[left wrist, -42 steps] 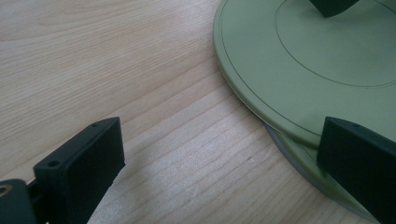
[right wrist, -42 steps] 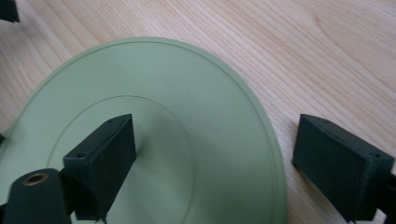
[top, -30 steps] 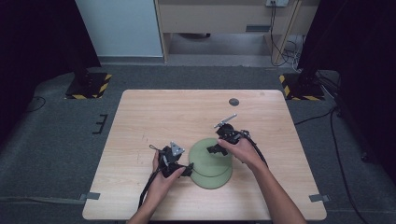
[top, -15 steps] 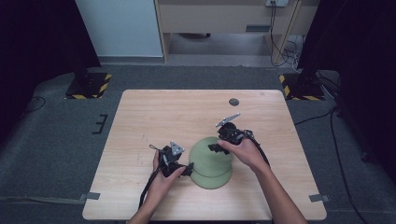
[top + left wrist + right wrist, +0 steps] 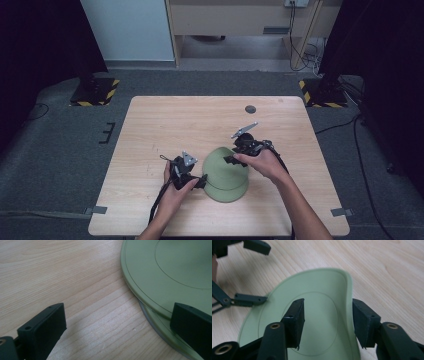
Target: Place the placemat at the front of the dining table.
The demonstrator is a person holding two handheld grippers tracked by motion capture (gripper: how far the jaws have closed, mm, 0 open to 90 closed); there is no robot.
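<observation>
1. Right tool (image 5: 234,158): black, two-jawed, held in the person's right hand (image 5: 262,162), forearm entering from the lower edge of the high view. It reaches in over the far right rim of the stacked plates. In the right gripper view the jaws stand on either side of the upturned rim of the top plate (image 5: 312,315), one inside the rim, one outside; they have just been closing, and a gap still shows between the pads and the rim.
2. Left tool (image 5: 200,181): black, two-jawed, held in the person's left hand (image 5: 175,192) low at the left edge of the plates. Jaws wide apart; one jaw over bare wood, the other over the plate rim, gripping nothing.
3. Pale green round plastic plates (image 5: 226,174): a stack, lying near the front middle of the desk, between the two tools. The top plate is tilted, its far right side lifted.
4. Light wooden desk (image 5: 200,120): rectangular, with a small dark round disc (image 5: 250,109) near its far edge.
5. Room: grey carpet floor (image 5: 60,150), black-and-yellow striped stand bases (image 5: 95,92) at both far corners, cables (image 5: 300,45) by a wooden cabinet behind.
</observation>
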